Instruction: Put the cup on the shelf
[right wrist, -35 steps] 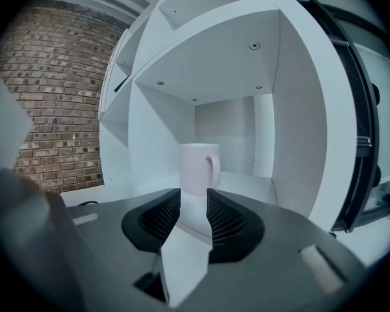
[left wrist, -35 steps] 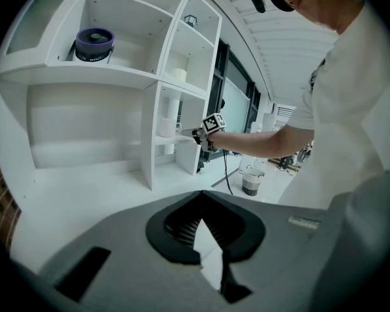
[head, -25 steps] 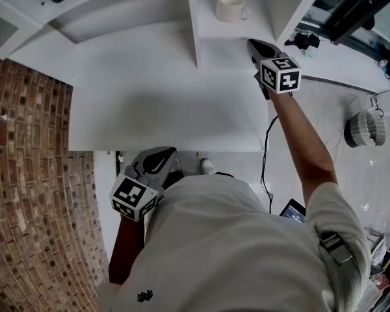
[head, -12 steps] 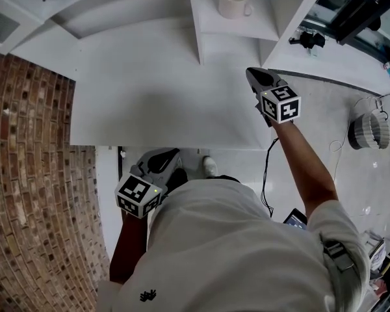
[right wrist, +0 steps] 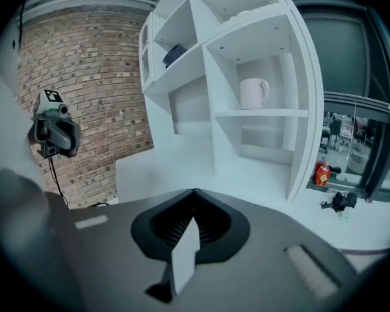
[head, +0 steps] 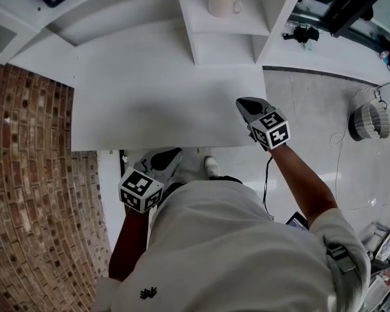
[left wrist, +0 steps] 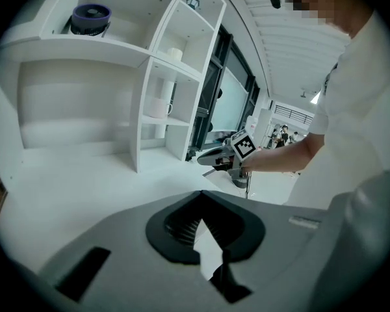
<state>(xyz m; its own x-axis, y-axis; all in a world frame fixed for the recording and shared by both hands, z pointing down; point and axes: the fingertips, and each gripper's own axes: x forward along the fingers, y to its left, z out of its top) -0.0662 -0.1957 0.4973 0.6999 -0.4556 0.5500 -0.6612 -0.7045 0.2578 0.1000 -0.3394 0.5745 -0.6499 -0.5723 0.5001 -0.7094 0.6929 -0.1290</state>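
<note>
The white cup (head: 221, 0) stands upright in a compartment of the white shelf (head: 224, 26); it also shows as cup (right wrist: 253, 93) and cup (left wrist: 159, 107). My right gripper (head: 247, 104) hovers over the white table's (head: 156, 103) front right corner, well away from the cup, shut with nothing in it. Its closed jaws show in the right gripper view as right gripper (right wrist: 195, 190). My left gripper (head: 167, 156) hangs below the table's front edge near my body, shut and empty, also seen as left gripper (left wrist: 200, 192).
A dark purple bowl-like object (left wrist: 91, 18) sits on the upper left shelf. A brick wall (head: 26, 174) runs along the left. On the floor to the right lie a round ribbed object (head: 367, 122) and cables. A red bottle (right wrist: 320, 172) stands beside the shelf.
My right gripper has drawn back from the shelf toward my body, to the table's front right corner. The cup stays on the shelf. The left gripper has barely moved.
</note>
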